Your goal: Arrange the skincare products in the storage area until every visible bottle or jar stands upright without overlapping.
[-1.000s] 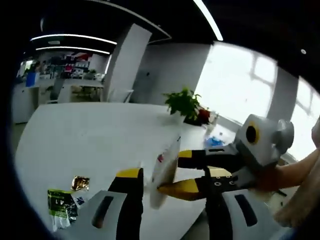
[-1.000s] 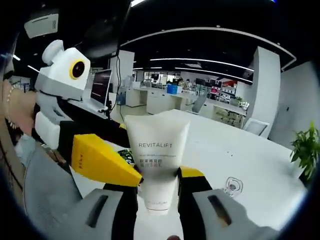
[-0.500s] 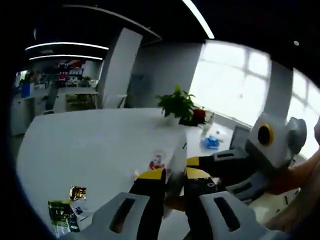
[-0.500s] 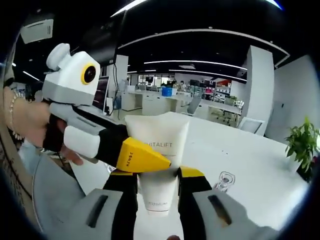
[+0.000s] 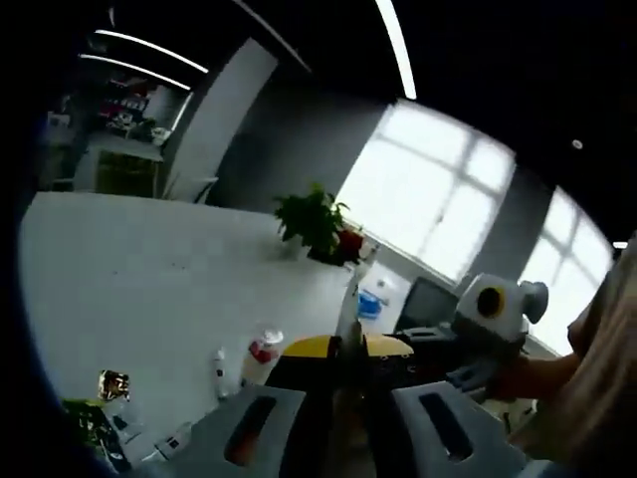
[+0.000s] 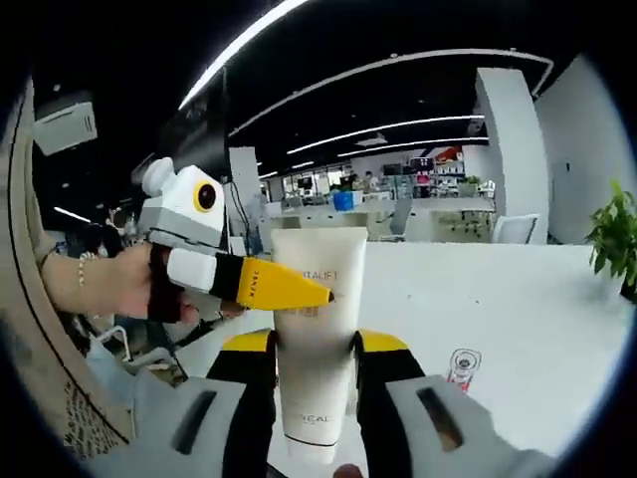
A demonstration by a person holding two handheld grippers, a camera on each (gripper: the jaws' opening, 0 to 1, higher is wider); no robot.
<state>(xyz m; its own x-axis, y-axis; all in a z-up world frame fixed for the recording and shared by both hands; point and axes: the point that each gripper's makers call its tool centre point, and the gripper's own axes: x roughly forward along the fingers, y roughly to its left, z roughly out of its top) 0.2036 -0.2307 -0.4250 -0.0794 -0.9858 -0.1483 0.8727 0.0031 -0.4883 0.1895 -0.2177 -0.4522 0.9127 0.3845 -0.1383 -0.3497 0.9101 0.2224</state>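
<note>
Skincare tube (image 6: 317, 329), white, sits clamped between both grippers above the white table (image 6: 518, 299): right gripper (image 6: 315, 351) low, left gripper (image 5: 345, 351) pinching its edge.

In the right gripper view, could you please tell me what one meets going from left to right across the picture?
The person's hand → the left tool reaching in → the white tube held in the right tool → a small clear bottle with a red label on the white table → the green plant.

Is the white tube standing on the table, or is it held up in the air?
Held in the air. In the right gripper view the white tube sits between the right gripper jaws, above the table, with the left gripper on it.
</note>
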